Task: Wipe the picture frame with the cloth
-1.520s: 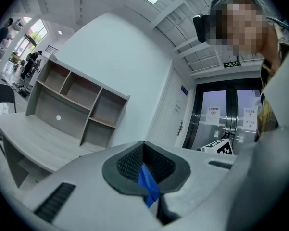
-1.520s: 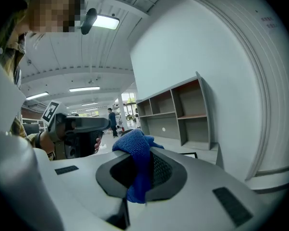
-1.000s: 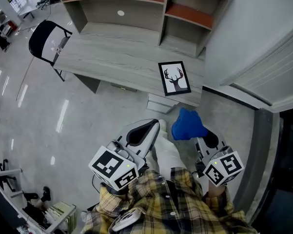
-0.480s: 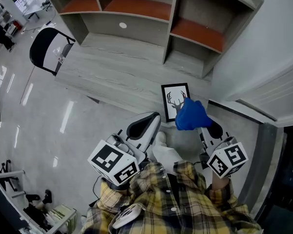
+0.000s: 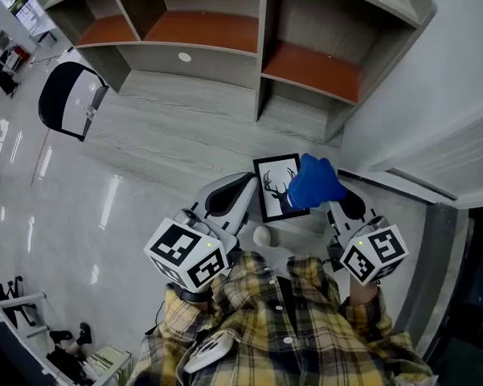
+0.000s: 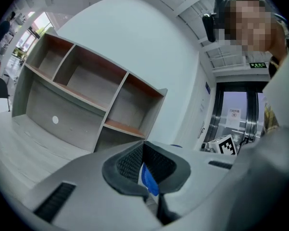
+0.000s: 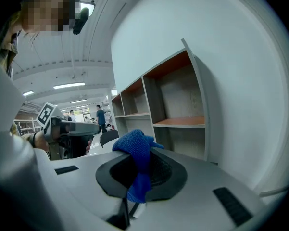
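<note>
Observer: Since 1 s ago the cloth (image 5: 313, 181) has closed on the frame (image 5: 275, 187). Then it hung short of the desk (image 5: 169, 127); now it overlaps the frame's upper right corner in the head view.

Checker: Contact?

Observer: Cannot tell from above (the cloth hides that corner). Frame lies near the desk's front edge, at the right end, stag print facing up.

Checker: Right gripper (image 7: 143, 163)?

Observer: Clamped on the cloth. Blue folds bunch over the pads and hang down between them.

Checker: Left gripper (image 6: 145, 155)?

Observer: Jaws drawn together, nothing gripped. A blue sliver shows in the slit; what it is I cannot tell. Head view puts its tip just beside the frame's left edge, touching or not unclear. Its own camera looks across the desk at the shelf unit (image 6: 86, 90).

Checker: Surroundings?

Observer: Chair (image 5: 64, 95) at the desk's left end, well apart from the frame. Plaid shirt (image 5: 281, 328) fills the bottom of the head view, with both marker cubes just above it.
</note>
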Demonstrator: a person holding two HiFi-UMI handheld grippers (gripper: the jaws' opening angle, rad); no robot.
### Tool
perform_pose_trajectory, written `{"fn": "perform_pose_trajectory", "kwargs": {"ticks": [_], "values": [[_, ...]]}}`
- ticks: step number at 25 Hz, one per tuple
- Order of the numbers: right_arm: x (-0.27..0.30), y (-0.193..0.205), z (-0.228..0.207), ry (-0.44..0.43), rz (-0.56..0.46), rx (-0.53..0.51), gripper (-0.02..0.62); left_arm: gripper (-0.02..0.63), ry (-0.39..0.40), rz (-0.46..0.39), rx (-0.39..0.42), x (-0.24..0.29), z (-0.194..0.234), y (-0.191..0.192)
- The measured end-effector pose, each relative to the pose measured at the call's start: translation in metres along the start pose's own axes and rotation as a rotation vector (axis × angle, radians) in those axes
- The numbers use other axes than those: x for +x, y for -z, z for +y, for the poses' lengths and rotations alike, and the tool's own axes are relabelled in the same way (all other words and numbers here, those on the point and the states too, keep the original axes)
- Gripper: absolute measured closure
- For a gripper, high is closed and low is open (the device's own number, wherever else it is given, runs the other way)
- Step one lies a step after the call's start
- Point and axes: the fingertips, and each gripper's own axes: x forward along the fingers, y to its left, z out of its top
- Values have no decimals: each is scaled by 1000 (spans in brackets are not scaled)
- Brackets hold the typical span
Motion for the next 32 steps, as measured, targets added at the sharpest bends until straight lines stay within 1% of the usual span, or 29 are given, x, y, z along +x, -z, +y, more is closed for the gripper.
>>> {"fn": "perform_pose_trajectory", "kwargs": {"ticks": [6, 9, 12, 16, 22, 25, 27, 32], "values": [[19, 7, -13, 39, 37, 33, 560, 601, -4, 113, -30, 33, 33, 23], [29, 11, -17, 58, 56, 57, 560, 601, -37, 175, -42, 45, 57, 39], [42, 17, -21, 64, 77, 67, 559, 600, -67, 224, -74, 55, 80, 59], [56, 31, -27, 66, 108, 87, 559, 600, -105, 317, -90, 62, 100, 99], [73, 65, -30, 34, 165, 128, 559, 597, -118, 468, -143, 75, 117, 168], [77, 82, -30, 22, 198, 150, 558, 552, -116, 538, -175, 80, 120, 200], [80, 92, -31, 16, 213, 161, 559, 520, -116, 575, -180, 82, 125, 219], [83, 109, -40, 14, 232, 170, 559, 497, -117, 672, -156, 85, 134, 260]]}}
